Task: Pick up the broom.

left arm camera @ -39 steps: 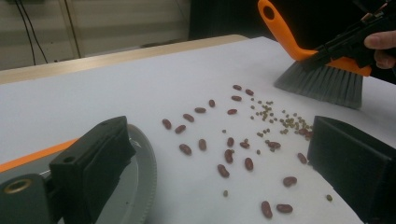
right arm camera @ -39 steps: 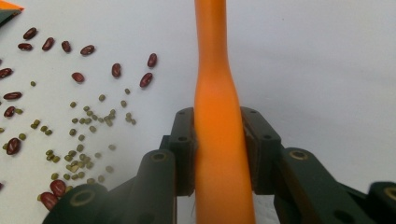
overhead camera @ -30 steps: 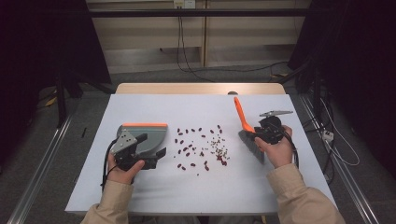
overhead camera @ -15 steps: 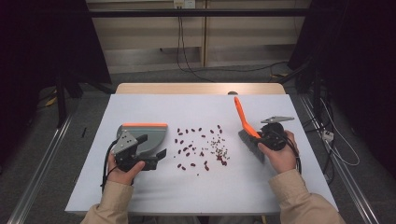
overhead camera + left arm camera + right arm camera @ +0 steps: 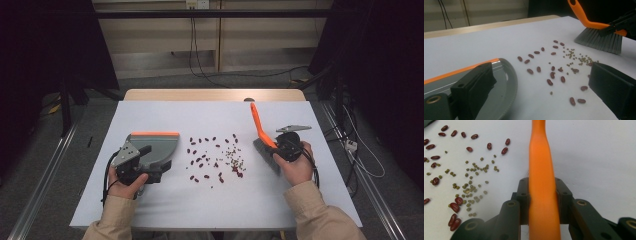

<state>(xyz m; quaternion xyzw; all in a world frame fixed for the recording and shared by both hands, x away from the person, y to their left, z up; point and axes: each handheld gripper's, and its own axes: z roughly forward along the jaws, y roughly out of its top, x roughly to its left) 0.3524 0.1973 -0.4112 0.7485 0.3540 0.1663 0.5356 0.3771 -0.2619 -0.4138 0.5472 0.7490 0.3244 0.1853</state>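
High view: the white tabletop [image 5: 150, 210] spans mid-frame. At centre left lies the grey dustpan [image 5: 154, 146], and the left hand-held gripper [image 5: 145, 162] is over its handle end; whether it is clenched I cannot tell. At centre right the right hand-held gripper [image 5: 280, 150] has just closed, jaws clamped on the orange brush [image 5: 261, 131], bristles on the tabletop. Red beans [image 5: 200, 160] and small green beans [image 5: 234, 159] lie scattered between them

The right gripper [image 5: 278, 148] has just been closing its jaws, which now clamp the orange brush [image 5: 261, 131] handle between them, and the brush head has shifted slightly nearer the beans [image 5: 215, 160] than a second ago.
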